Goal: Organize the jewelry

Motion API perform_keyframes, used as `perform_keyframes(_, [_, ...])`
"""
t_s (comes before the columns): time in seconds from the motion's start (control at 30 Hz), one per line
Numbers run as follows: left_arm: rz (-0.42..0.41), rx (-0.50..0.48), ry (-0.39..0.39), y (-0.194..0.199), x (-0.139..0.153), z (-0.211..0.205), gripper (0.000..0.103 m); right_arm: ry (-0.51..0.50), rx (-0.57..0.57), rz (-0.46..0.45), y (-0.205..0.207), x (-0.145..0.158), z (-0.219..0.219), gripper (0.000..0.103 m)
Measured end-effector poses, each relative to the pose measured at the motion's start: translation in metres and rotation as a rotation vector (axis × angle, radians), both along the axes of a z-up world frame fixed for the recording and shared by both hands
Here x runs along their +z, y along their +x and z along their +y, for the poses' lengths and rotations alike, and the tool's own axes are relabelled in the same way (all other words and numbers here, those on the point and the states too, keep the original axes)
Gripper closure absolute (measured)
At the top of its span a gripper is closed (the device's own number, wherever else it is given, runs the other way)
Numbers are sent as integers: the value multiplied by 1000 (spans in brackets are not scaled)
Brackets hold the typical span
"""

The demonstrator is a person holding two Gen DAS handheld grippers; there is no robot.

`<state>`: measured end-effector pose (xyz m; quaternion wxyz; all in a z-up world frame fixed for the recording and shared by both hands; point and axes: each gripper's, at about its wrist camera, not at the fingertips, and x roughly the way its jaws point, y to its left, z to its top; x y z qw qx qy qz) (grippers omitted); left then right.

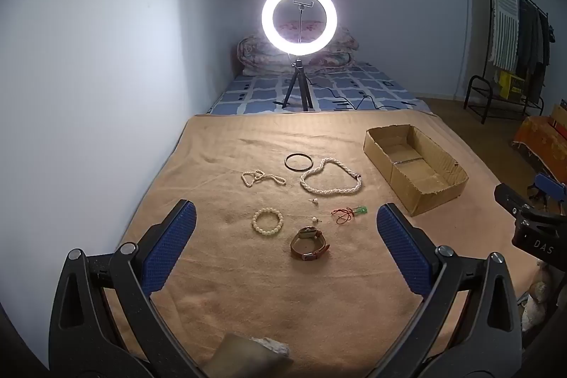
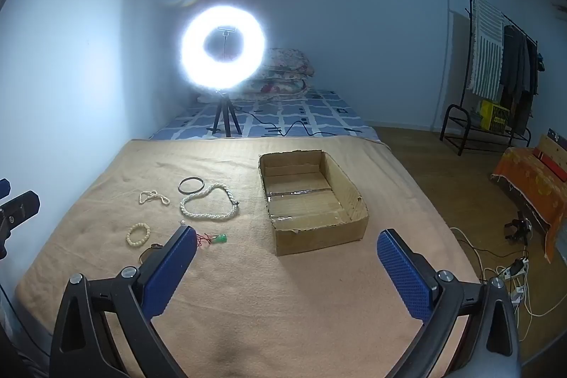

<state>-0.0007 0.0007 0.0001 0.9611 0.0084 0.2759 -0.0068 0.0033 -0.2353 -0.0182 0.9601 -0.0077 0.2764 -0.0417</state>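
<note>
Tools: left tool [image 1: 286, 223] and right tool [image 2: 287, 248] held spread wide, nothing gripped.
Jewelry: thick white pearl necklace [image 1: 331, 178] laid on tan blanket [image 1: 248, 289], beside open cardboard box [image 2: 312, 197].
Room: glowing ring light [image 1: 298, 19] stood behind, on bed [image 1: 340, 87].

Ring light [image 1: 298, 20] glaring, pale wall [image 1: 106, 41], clothes rack [image 1: 510, 41]

"DAS" stands on the right gripper [image 1: 531, 229].
</note>
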Motion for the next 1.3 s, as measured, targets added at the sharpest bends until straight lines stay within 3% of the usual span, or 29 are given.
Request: perform_keyframes(1.3, [-18,2,17,0,8,0,0,-2,-1,1,0,0,0,0])
